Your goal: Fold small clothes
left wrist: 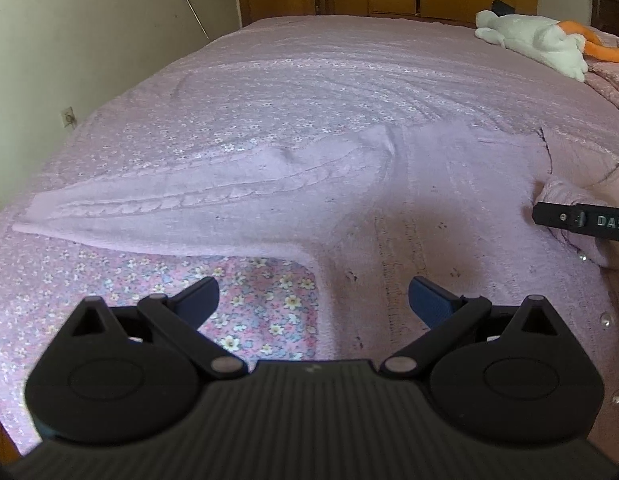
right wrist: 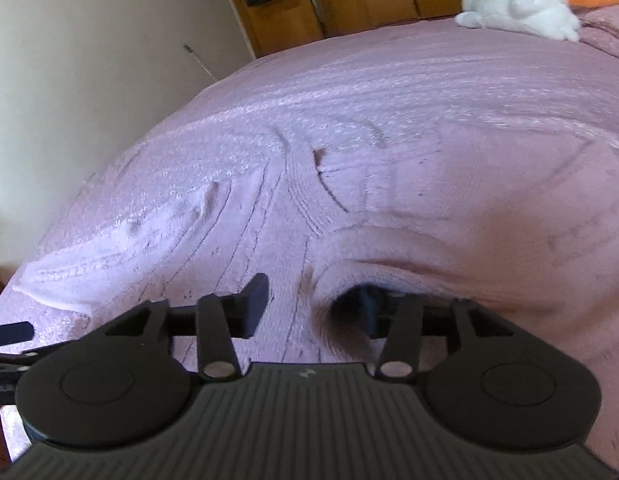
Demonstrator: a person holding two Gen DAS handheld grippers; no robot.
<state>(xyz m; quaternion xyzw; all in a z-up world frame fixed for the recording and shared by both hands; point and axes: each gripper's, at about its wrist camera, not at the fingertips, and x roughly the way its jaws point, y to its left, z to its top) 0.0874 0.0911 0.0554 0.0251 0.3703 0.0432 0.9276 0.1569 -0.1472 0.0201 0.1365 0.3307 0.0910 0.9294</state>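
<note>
Lying flat on the bedspread (left wrist: 309, 60), the sweater (left wrist: 429, 184) faces both tools (left wrist: 313, 296) (right wrist: 313, 304), jaws apart.

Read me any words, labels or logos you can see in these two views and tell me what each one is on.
"DAS": white letters on the black finger of the right hand-held gripper, cut off by the frame edge.
A small pale mark on the left hand-held gripper body: too small to read.
Nothing readable on the pink sweater or bedspread.
</note>
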